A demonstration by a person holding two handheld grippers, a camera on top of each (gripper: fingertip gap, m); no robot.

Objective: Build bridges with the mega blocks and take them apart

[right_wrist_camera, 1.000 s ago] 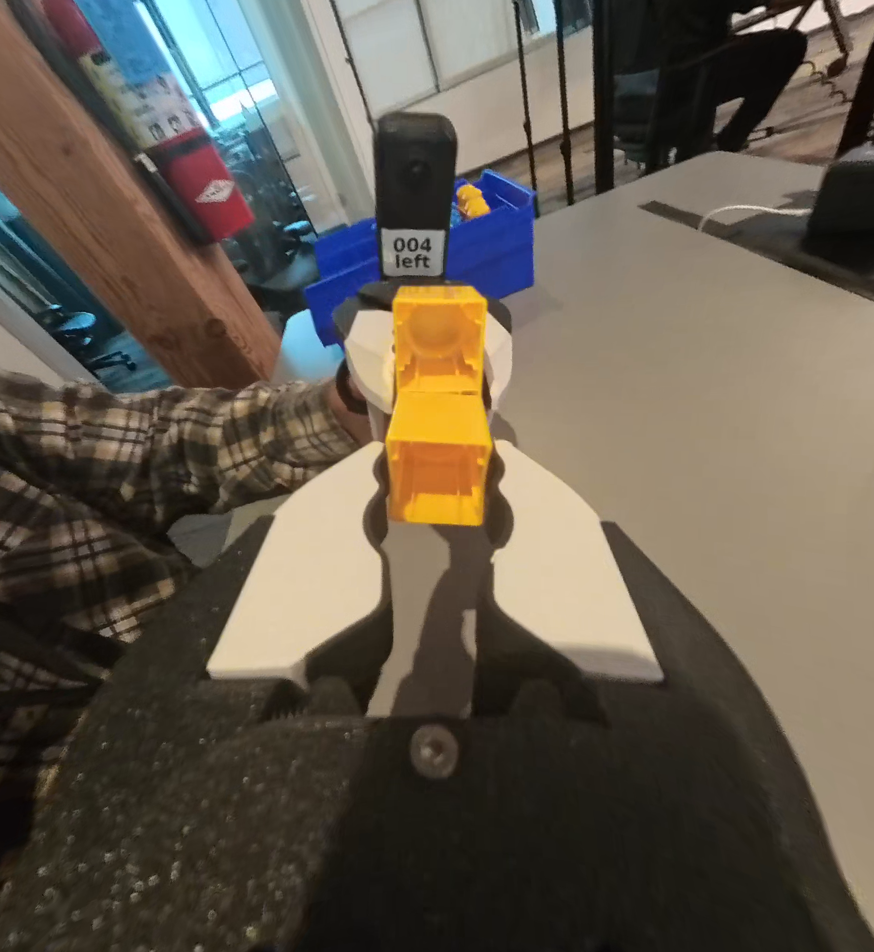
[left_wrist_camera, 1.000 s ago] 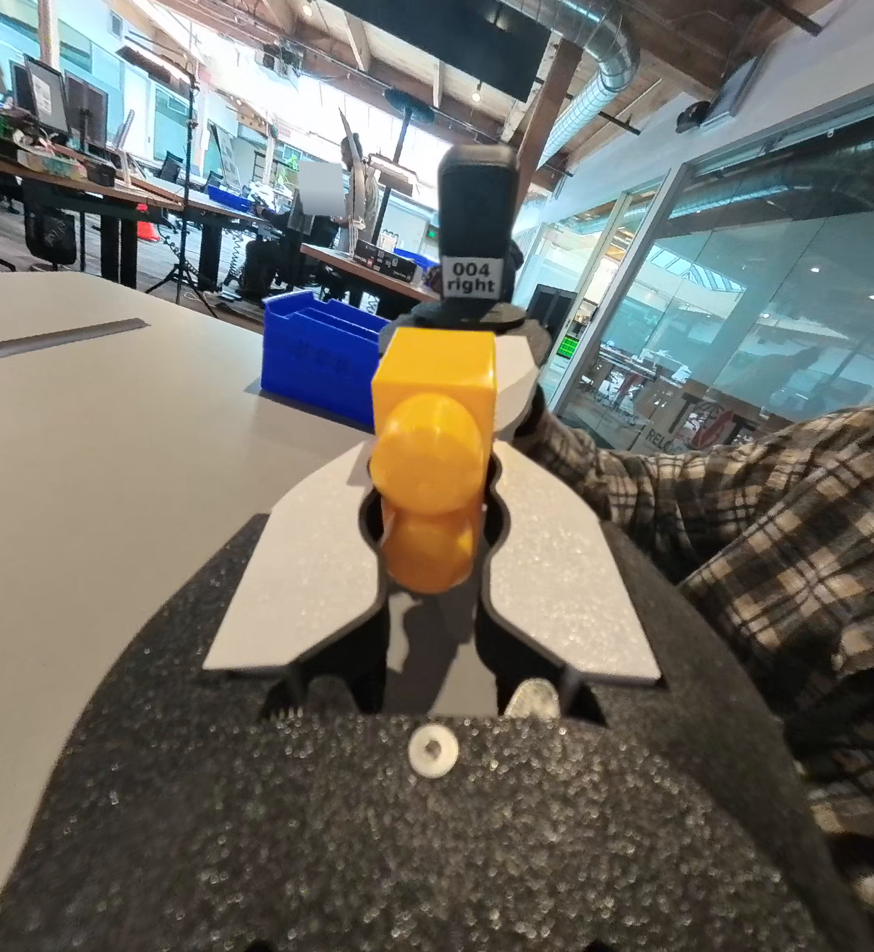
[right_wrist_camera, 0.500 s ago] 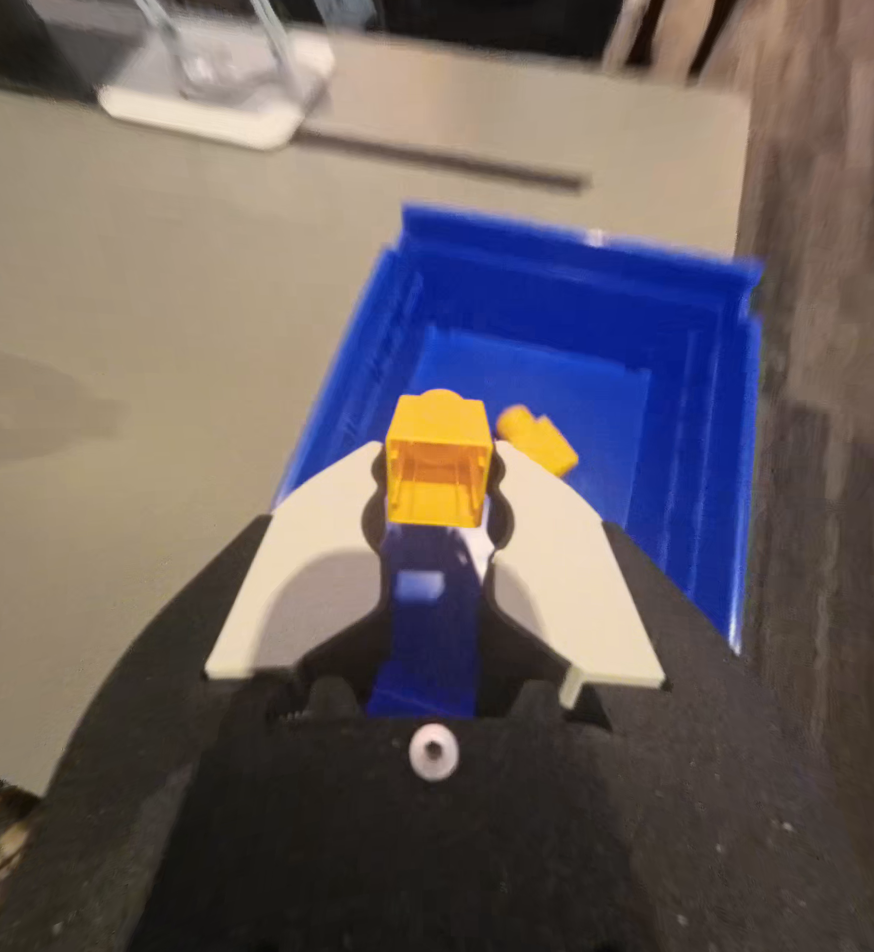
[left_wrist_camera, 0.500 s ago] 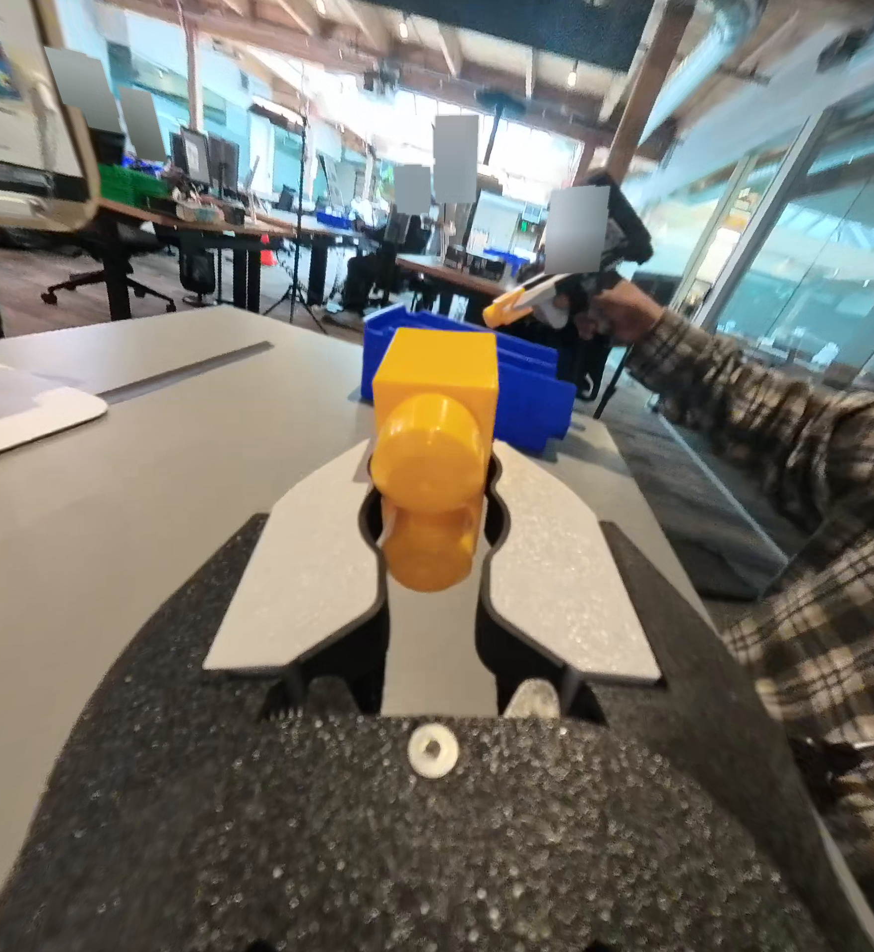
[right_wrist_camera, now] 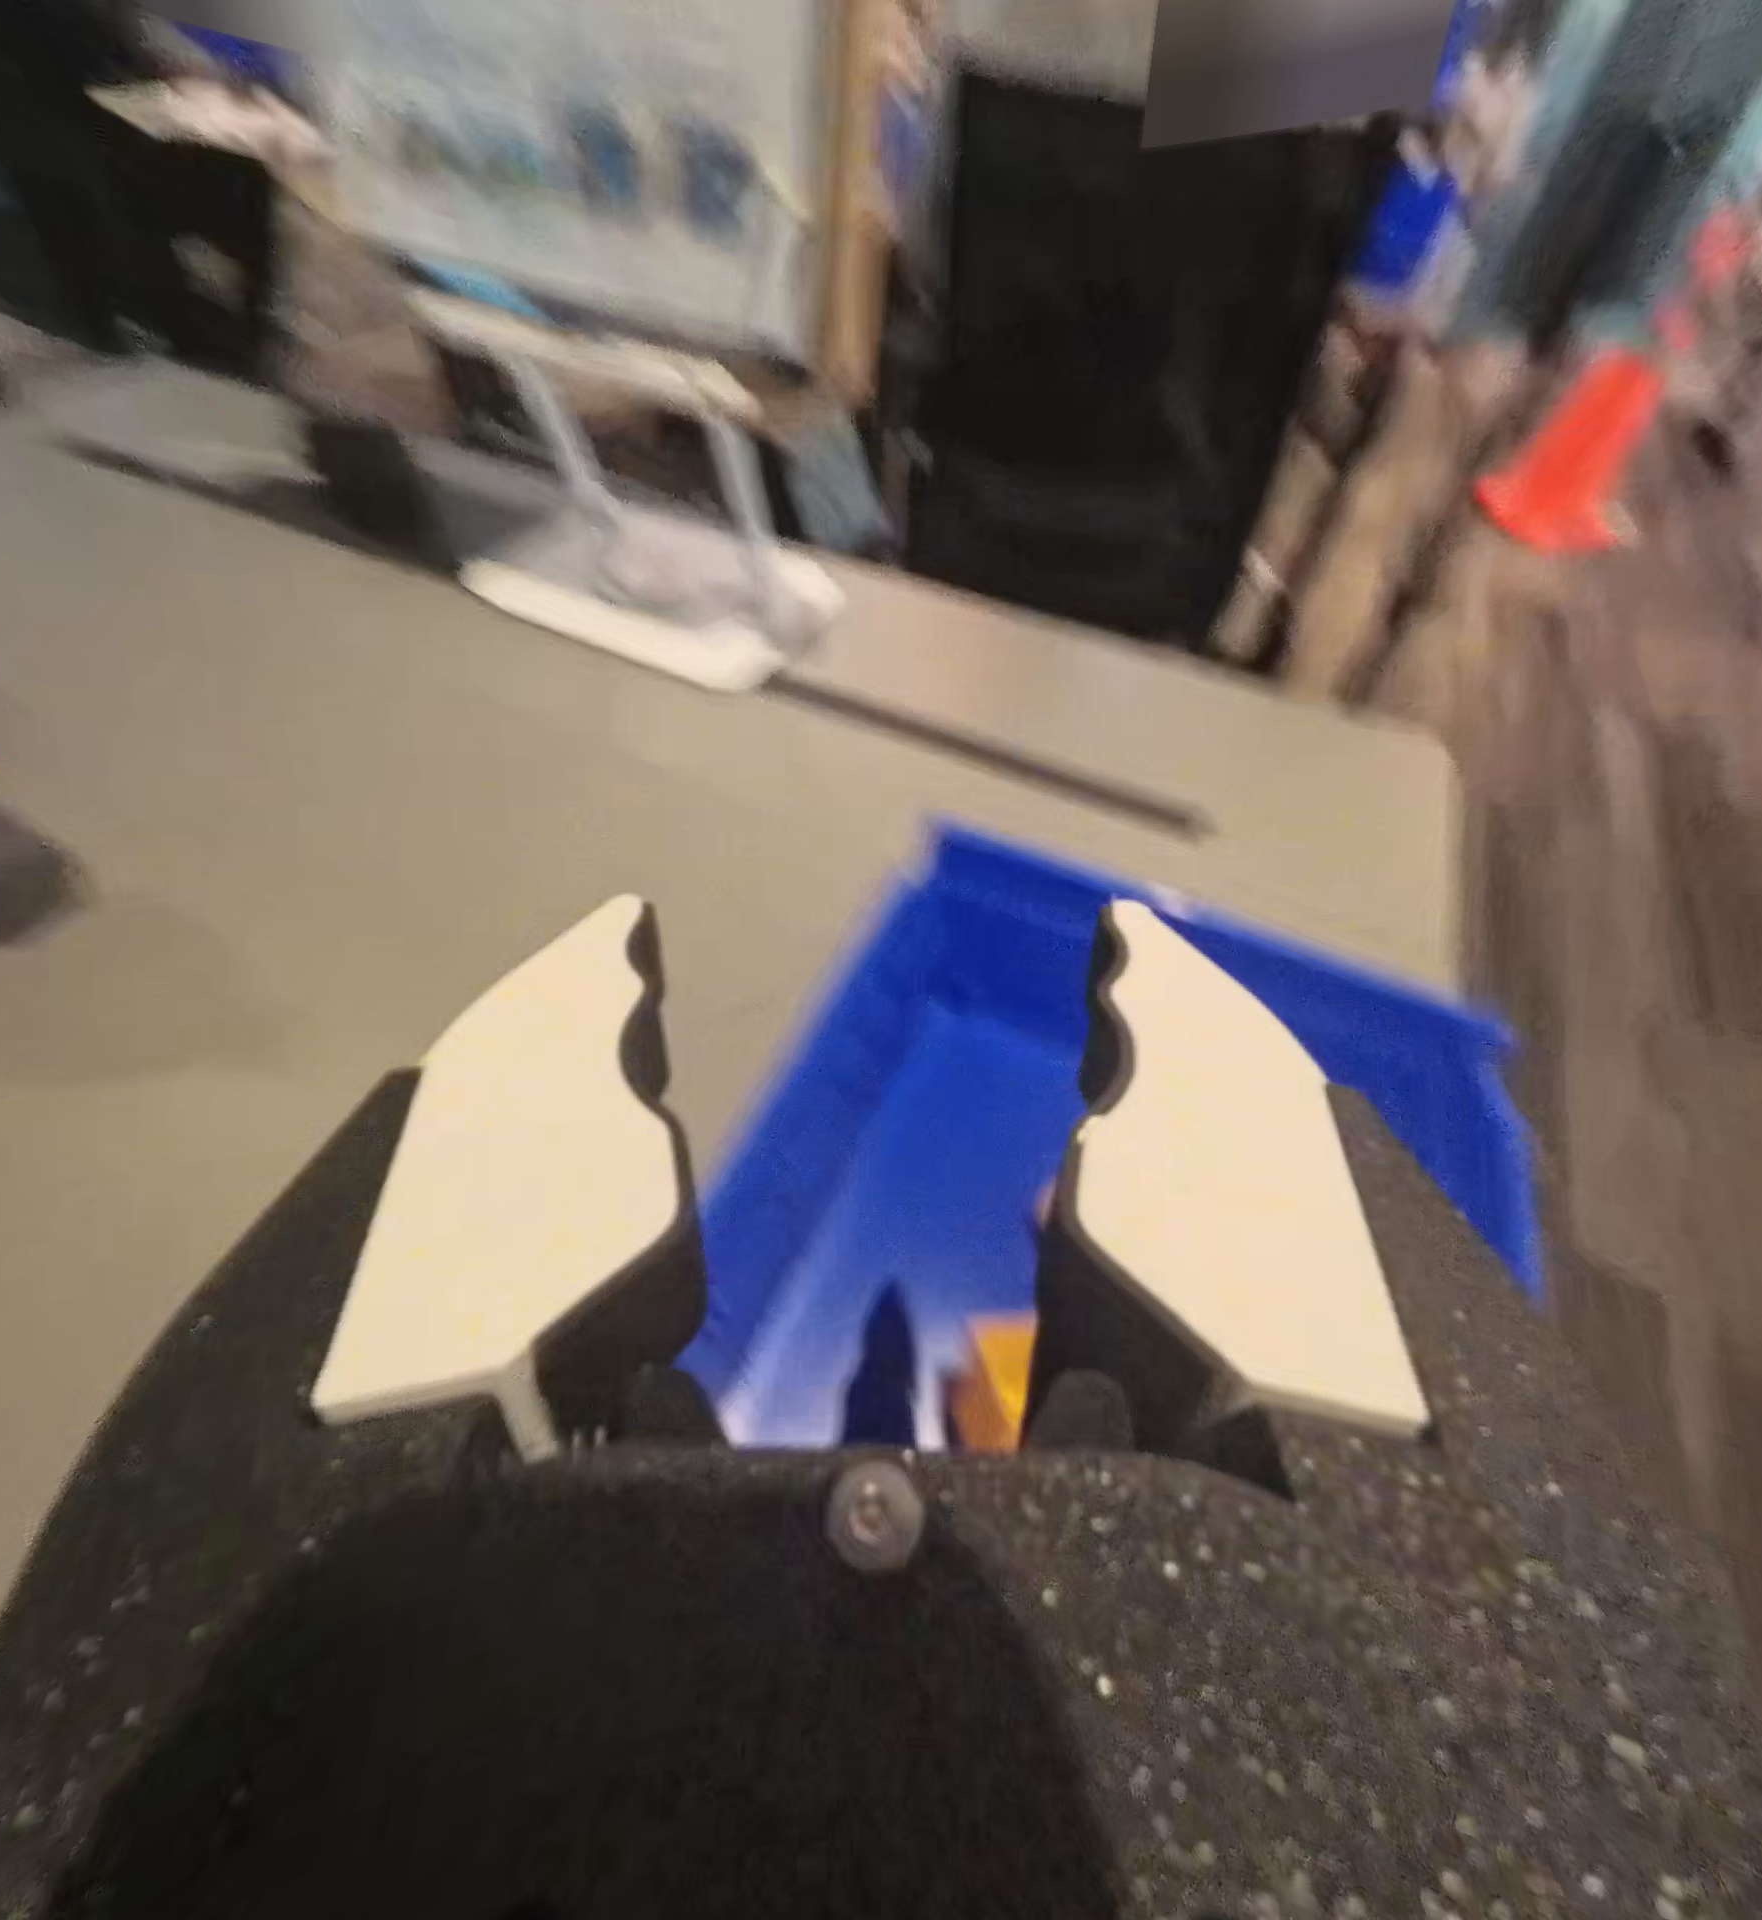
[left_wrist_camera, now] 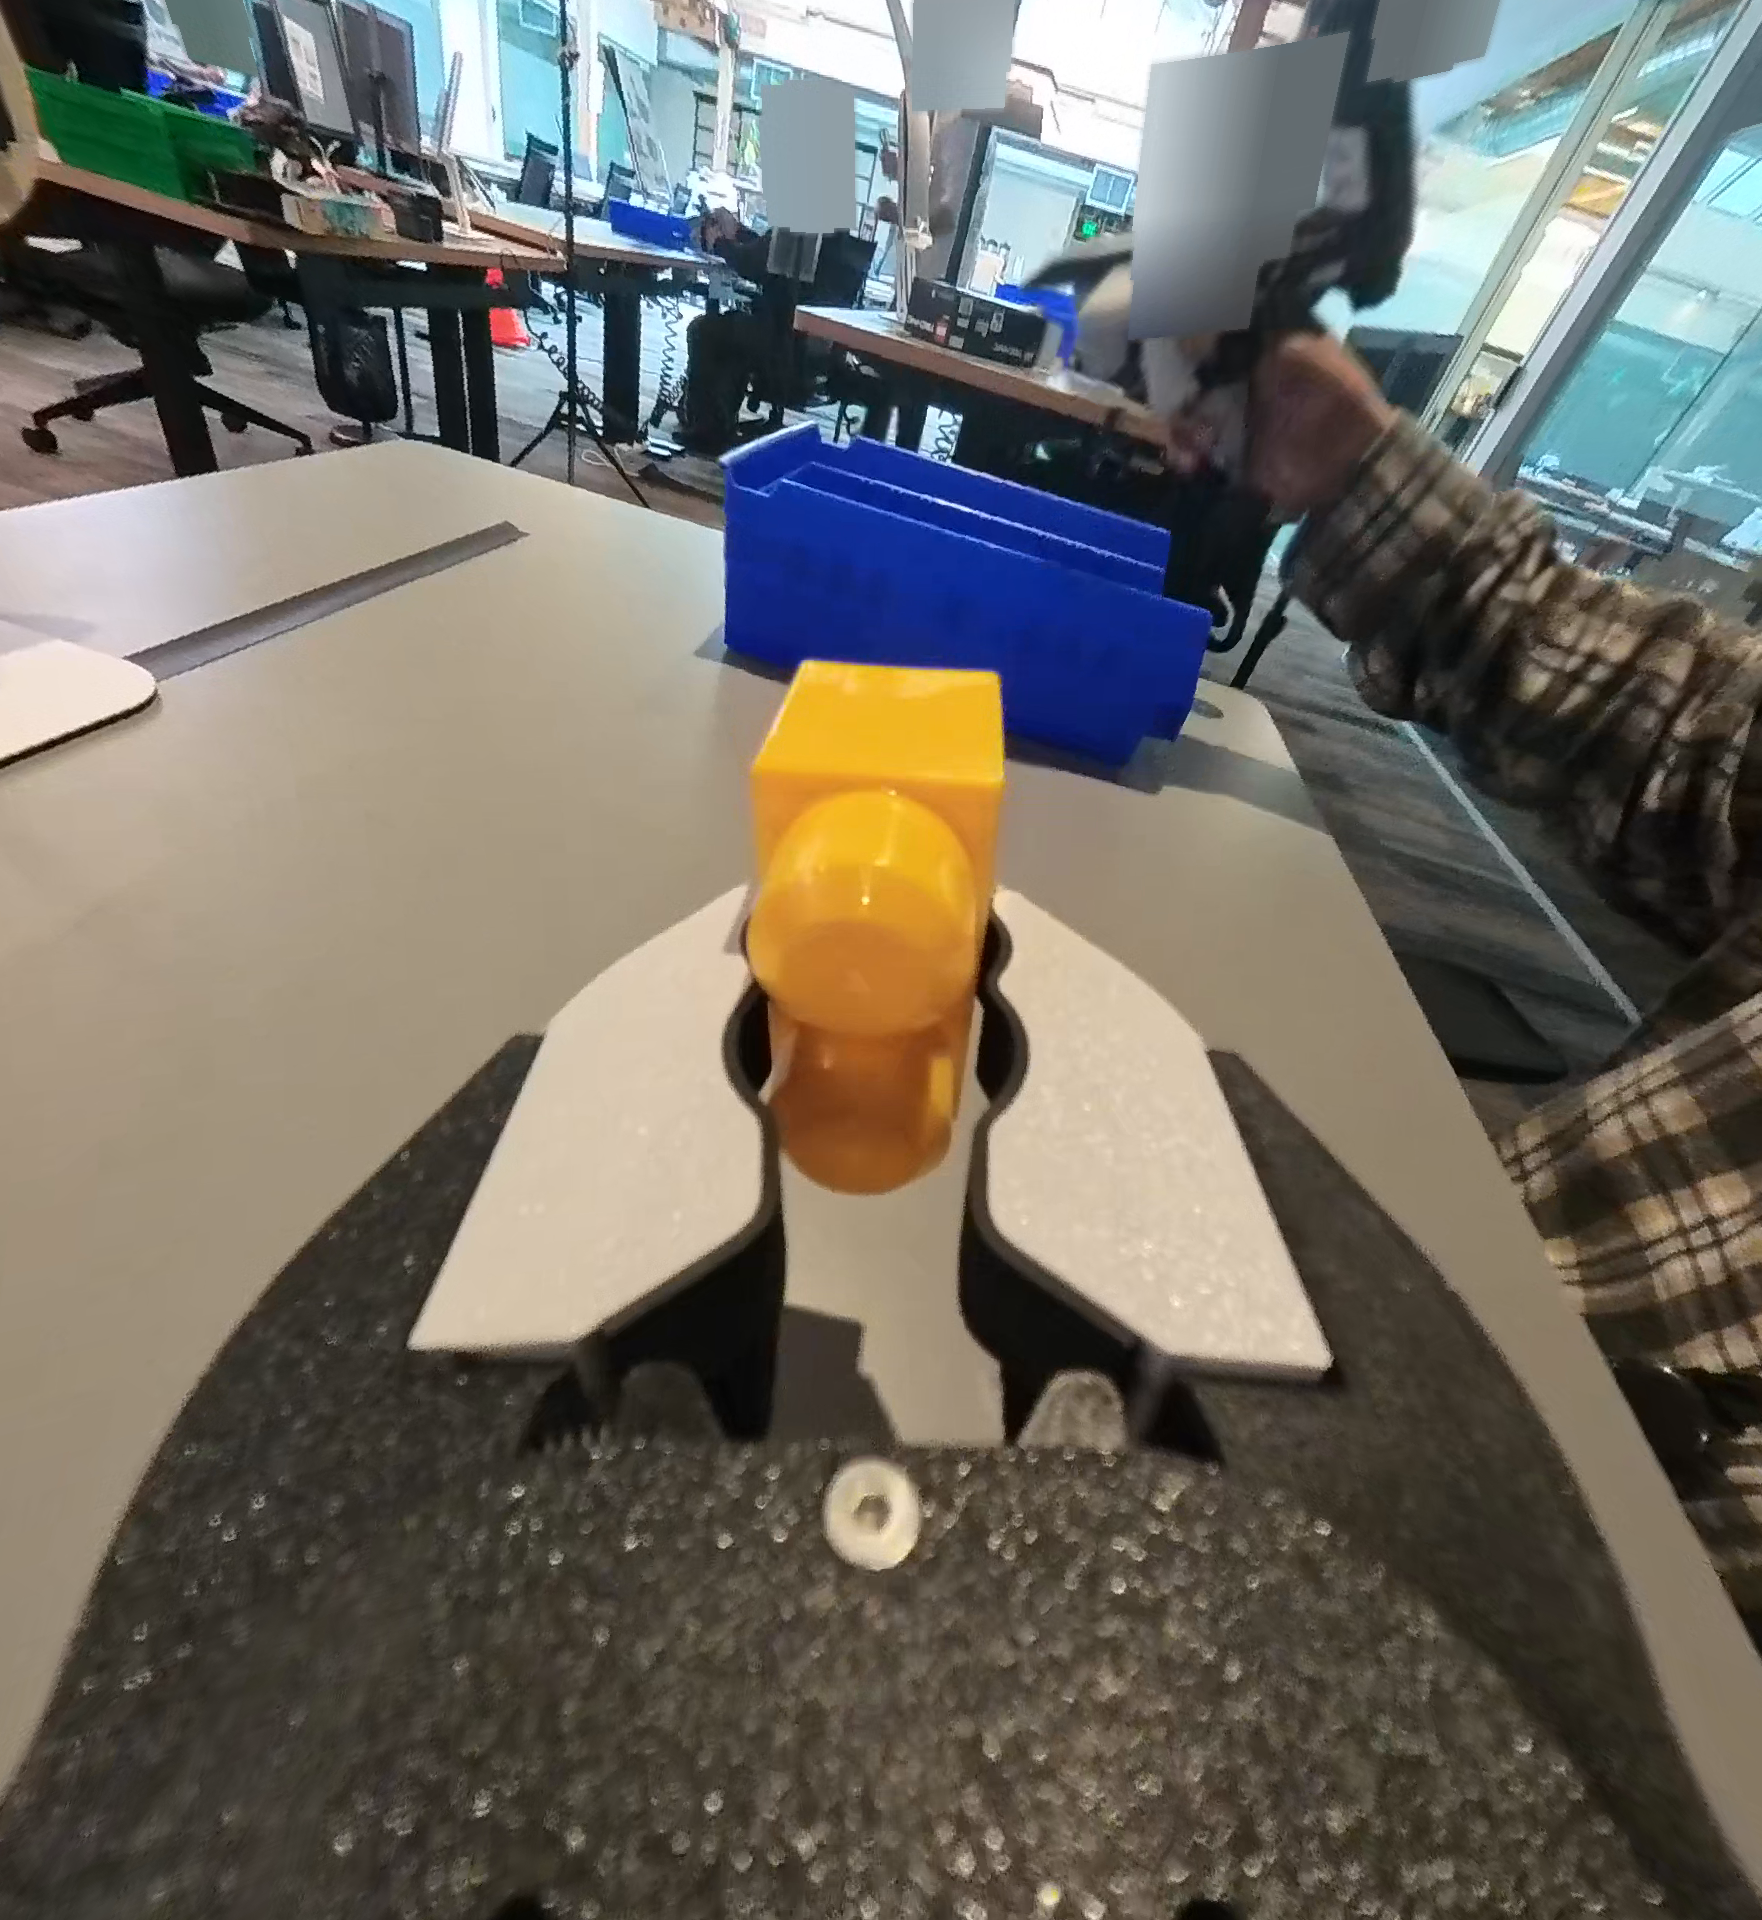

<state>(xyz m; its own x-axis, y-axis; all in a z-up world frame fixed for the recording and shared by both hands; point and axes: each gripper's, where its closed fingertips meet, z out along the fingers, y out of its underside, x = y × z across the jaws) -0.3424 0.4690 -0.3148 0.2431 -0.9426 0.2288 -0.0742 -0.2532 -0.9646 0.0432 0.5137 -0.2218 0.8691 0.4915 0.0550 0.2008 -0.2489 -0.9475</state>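
Since a moment ago, the right hand-held gripper (right_wrist_camera: 877, 1023) has let go of its orange block and swung up off the blue bin (right_wrist_camera: 970, 1101).

From the left wrist view, the left hand-held gripper (left_wrist_camera: 872, 987) stays clamped on a two-stud orange block (left_wrist_camera: 877, 831), studs facing the camera, above the grey surface (left_wrist_camera: 337, 831), with the bin beyond.

From the right wrist view (badly blurred), the jaws gape, empty; something orange (right_wrist_camera: 996, 1387) seems to lie in the bin.

A hurried toss might bounce the remaining block out.
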